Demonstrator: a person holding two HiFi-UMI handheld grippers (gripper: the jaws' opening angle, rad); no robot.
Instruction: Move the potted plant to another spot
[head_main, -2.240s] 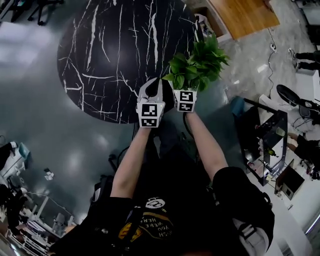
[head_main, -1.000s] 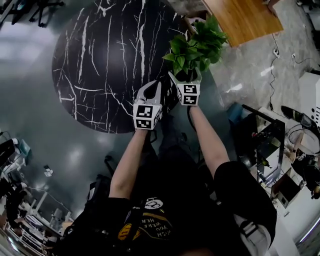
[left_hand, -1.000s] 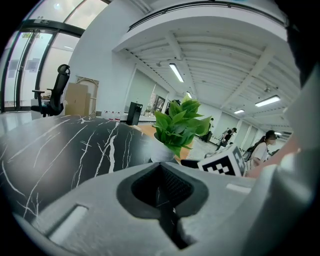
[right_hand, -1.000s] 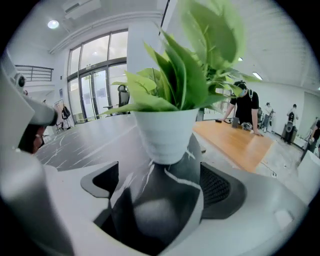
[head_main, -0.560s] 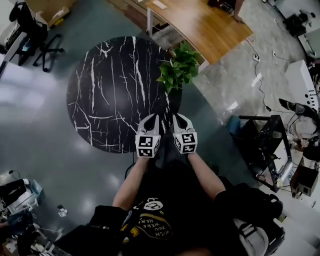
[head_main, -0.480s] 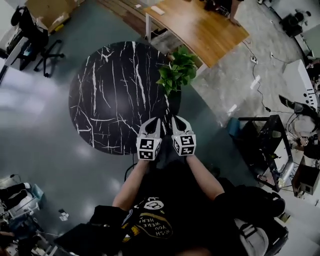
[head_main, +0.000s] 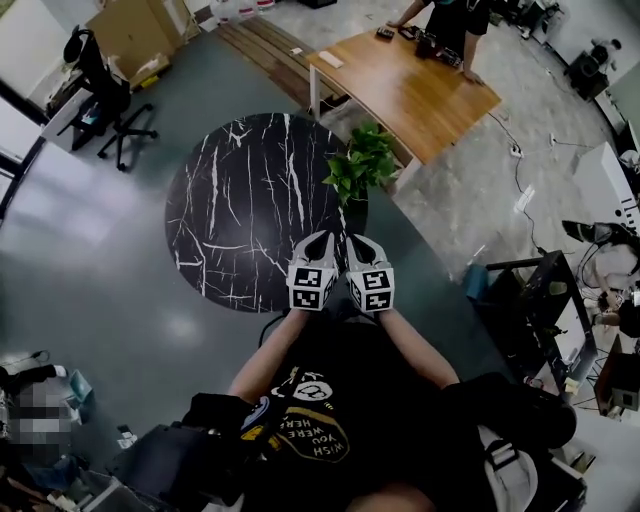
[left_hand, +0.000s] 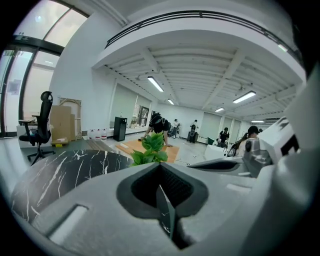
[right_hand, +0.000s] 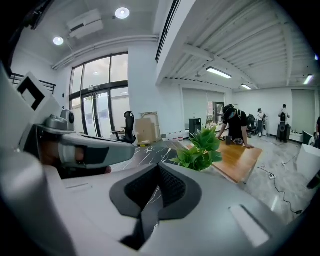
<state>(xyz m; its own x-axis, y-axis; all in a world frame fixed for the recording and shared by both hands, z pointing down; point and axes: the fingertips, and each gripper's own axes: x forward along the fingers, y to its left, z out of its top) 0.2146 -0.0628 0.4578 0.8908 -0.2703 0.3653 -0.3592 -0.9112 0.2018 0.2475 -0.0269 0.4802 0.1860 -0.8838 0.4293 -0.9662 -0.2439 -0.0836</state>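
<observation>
The potted plant (head_main: 362, 165), green and leafy, stands on the right edge of the round black marble table (head_main: 240, 210). It also shows ahead in the left gripper view as the plant (left_hand: 149, 150) and in the right gripper view as the plant (right_hand: 201, 147). My left gripper (head_main: 322, 241) and right gripper (head_main: 358, 243) hang side by side near the table's front edge, well short of the plant and touching nothing. The left gripper (left_hand: 162, 192) is shut with its jaws meeting on nothing. The right gripper (right_hand: 155, 192) is shut and empty too.
A wooden desk (head_main: 410, 85) stands just beyond the plant, with a person (head_main: 450, 20) leaning on it. An office chair (head_main: 100, 90) and cardboard boxes (head_main: 135, 35) are at the far left. A black rack (head_main: 530, 310) stands to the right.
The right gripper has let go of the plant and shut empty. Both grippers have drawn back from it and risen. The plant stays at the table's right edge.
</observation>
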